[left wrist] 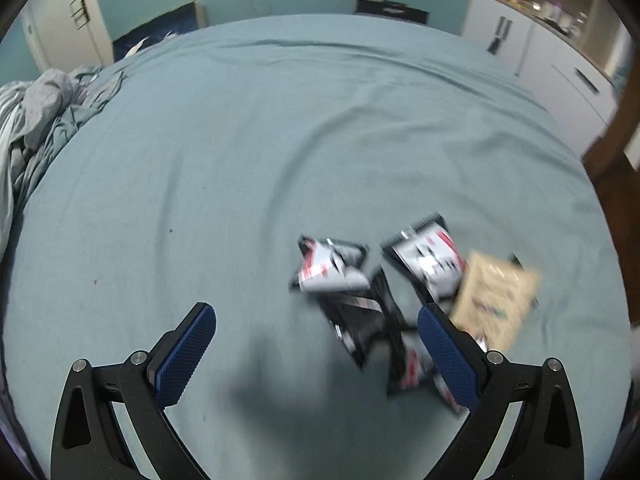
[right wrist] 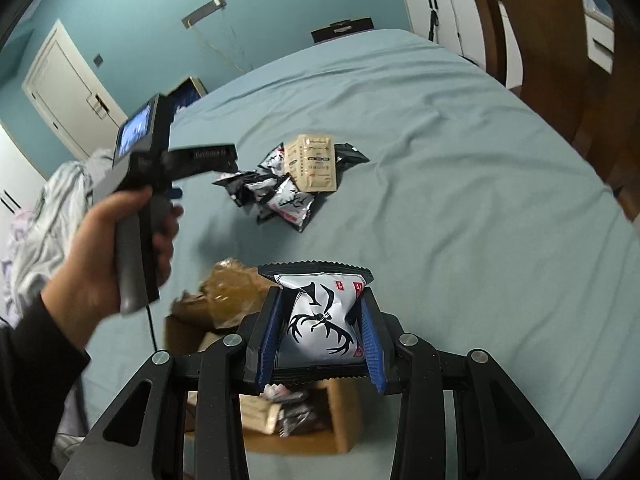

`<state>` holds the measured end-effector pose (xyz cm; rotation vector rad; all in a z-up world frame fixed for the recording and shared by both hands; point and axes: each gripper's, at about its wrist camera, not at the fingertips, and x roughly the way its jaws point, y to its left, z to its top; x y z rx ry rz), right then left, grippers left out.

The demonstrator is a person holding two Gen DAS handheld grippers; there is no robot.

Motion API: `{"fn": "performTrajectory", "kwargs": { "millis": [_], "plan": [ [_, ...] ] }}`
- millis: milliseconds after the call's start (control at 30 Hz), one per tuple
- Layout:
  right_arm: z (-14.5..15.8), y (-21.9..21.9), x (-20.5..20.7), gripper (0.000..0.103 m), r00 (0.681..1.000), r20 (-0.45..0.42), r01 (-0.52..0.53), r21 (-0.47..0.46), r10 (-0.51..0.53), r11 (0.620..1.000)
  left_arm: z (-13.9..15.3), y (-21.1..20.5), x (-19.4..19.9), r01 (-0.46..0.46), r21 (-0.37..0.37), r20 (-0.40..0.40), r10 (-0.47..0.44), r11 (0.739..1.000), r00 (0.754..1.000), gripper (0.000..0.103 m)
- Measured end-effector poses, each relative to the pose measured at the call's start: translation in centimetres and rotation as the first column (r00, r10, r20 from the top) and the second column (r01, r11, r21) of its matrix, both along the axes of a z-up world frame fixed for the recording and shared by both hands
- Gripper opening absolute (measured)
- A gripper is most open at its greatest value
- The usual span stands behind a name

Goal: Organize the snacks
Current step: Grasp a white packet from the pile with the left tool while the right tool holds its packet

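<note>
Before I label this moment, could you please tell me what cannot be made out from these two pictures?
- Left wrist view: the snack packets on the bed are motion-blurred; their print is unreadable and their count unsure.
- Left wrist view: one packet lies partly behind a finger of the left gripper.
- Right wrist view: the cardboard box and its contents are mostly hidden by the right gripper and the antler-print packet it clamps.
- Right wrist view: text on the beige packet is too small.

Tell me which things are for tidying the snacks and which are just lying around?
For the job: snack packet in the right tool; pile of packets; beige packet; cardboard box; left tool, open.

Just lying around: crumpled bedding; white cabinets; door.
</note>
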<state>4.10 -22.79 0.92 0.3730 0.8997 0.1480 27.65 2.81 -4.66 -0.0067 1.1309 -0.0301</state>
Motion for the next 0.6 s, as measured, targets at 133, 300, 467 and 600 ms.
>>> {"fn": "performTrajectory", "kwargs": {
  "millis": [133, 300, 467, 600],
  "plan": [
    [-0.9, -0.6, 2.1, 0.035, 0.999, -0.034, 0.014, 0.03, -0.013, 0.999, -2.0, 0.6, 2.9, -0.06, -0.048, -0.077, 0.056, 0.997, 0.995, 0.103],
    [-1.6, -1.0, 3.1, 0.035, 0.997, -0.066, 0.032, 0.036, -0.03, 0.999, -3.9, 1.1, 4.8, -0.106, -0.107, -0.166, 0.087, 0.989, 0.982, 0.094],
    [-1.6, -1.6, 3.3, 0.035, 0.997, -0.061, 0.051, 0.047, -0.048, 0.998, -4.4, 2.2, 4.3, -0.152, -0.125, -0.211, 0.123, 0.98, 0.97, 0.026],
    [-1.9, -1.2, 3.5, 0.035, 0.997, -0.071, 0.039, 0.034, -0.037, 0.999, -2.7, 4.5, 2.6, -0.224, -0.197, -0.205, 0.184, 0.954, 0.961, 0.007]
  ]
}}
